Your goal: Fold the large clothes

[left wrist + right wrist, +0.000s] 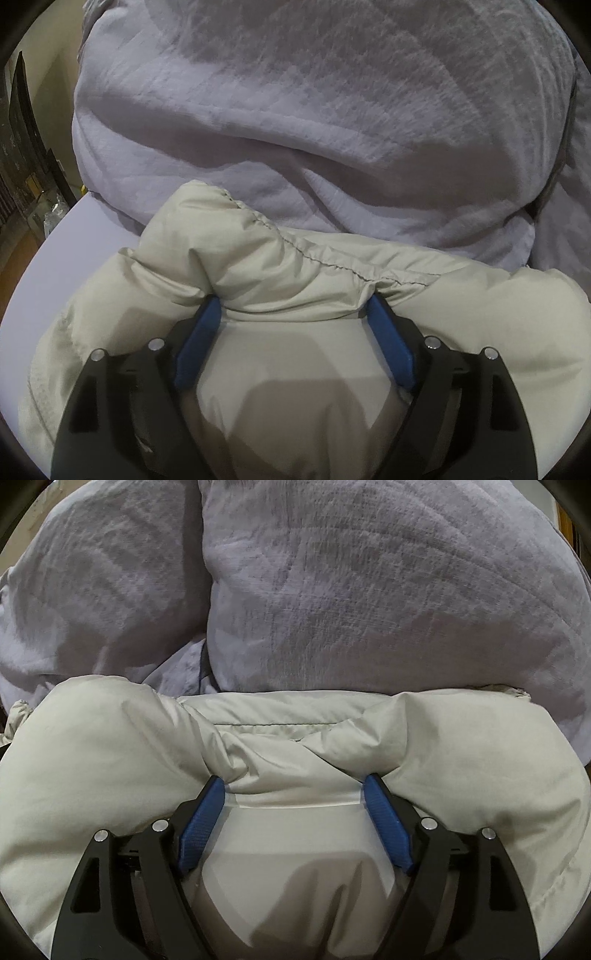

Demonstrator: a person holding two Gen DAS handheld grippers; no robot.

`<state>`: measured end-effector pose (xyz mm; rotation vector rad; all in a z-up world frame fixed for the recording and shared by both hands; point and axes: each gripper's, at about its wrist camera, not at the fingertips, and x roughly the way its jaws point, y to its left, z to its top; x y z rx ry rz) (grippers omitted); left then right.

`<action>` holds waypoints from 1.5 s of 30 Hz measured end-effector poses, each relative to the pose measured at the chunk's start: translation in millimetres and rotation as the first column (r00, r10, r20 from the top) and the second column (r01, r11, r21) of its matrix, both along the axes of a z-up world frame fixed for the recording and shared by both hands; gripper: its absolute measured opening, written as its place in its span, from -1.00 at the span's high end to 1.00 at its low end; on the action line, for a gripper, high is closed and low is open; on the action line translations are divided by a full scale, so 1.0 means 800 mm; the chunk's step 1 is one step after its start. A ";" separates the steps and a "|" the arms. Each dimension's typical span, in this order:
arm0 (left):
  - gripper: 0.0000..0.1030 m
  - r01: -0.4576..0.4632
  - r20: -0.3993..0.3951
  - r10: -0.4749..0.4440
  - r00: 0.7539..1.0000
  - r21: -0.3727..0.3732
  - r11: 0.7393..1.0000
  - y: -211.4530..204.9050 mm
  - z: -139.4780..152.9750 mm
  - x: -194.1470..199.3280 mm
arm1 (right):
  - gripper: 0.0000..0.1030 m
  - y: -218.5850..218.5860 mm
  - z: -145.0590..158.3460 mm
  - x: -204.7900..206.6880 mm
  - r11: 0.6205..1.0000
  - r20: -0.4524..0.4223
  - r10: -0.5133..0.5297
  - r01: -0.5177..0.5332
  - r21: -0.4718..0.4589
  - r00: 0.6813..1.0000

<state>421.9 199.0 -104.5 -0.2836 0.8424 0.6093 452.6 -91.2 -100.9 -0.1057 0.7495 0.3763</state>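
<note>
Cream padded jacket (295,266), puffy and creased along a stitched seam, bulges between wide-spread jaws of left gripper (293,306) and right gripper (293,784), whether clamped cannot be told.

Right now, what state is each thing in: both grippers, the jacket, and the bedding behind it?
left gripper: jaws wide, a puffy fold of jacket between the pads.
right gripper: jaws wide, a bunched jacket fold between the pads.
cream puffer jacket: rumpled, lying on the white surface, not yet neatly folded.
lavender pillows: piled behind the jacket, untouched.
</note>
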 end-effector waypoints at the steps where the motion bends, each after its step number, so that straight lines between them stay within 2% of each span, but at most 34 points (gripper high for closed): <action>1: -0.59 -0.003 0.003 0.003 1.000 0.002 1.000 0.000 -0.002 0.002 | -0.55 0.002 -0.001 0.002 1.000 0.004 -0.004 0.004 0.000 1.000; 6: -0.61 -0.015 -0.003 0.015 1.000 0.013 1.000 0.000 -0.009 0.011 | -0.57 0.020 -0.013 0.023 1.000 -0.003 -0.013 0.013 -0.009 1.000; 10: -0.61 -0.006 -0.025 0.006 1.000 0.006 1.000 0.000 -0.004 0.009 | -0.57 0.024 -0.011 0.032 1.000 -0.045 -0.016 0.015 -0.022 0.999; 15: -0.60 -0.002 -0.027 0.001 1.000 -0.039 0.999 -0.003 0.018 -0.006 | -0.57 0.015 0.022 0.033 0.998 -0.122 -0.036 0.041 0.041 0.992; 20: -0.61 0.013 -0.005 -0.013 1.000 -0.018 1.000 -0.002 0.044 -0.017 | -0.59 0.035 0.062 0.024 0.993 -0.104 0.013 -0.001 0.115 0.995; 22: -0.61 0.015 0.002 -0.015 1.000 -0.011 1.000 -0.003 0.050 -0.020 | -0.60 0.053 0.068 0.018 0.993 -0.092 0.042 -0.032 0.115 0.995; 25: -0.61 0.023 0.004 -0.023 1.000 -0.006 1.000 -0.005 0.049 -0.021 | -0.60 0.077 0.058 0.014 0.995 -0.086 0.071 -0.065 0.071 0.994; 29: -0.61 0.039 -0.040 -0.038 0.998 0.019 0.999 -0.013 0.031 -0.012 | -0.60 0.081 0.033 -0.015 0.997 -0.097 0.071 -0.068 0.028 0.993; 34: -0.62 0.022 -0.029 -0.022 0.999 0.006 1.000 -0.008 0.016 -0.005 | -0.63 0.092 0.020 -0.006 0.998 -0.080 0.069 -0.069 -0.001 0.994; 40: -0.64 0.023 -0.014 -0.023 1.000 0.009 1.000 -0.001 0.004 0.002 | -0.67 0.102 0.007 0.006 0.998 -0.078 0.057 -0.057 0.003 0.995; 45: -0.65 0.020 -0.010 -0.020 1.000 0.009 1.000 0.027 -0.012 0.005 | -0.70 0.109 -0.009 0.018 0.999 -0.077 0.050 -0.049 0.014 0.996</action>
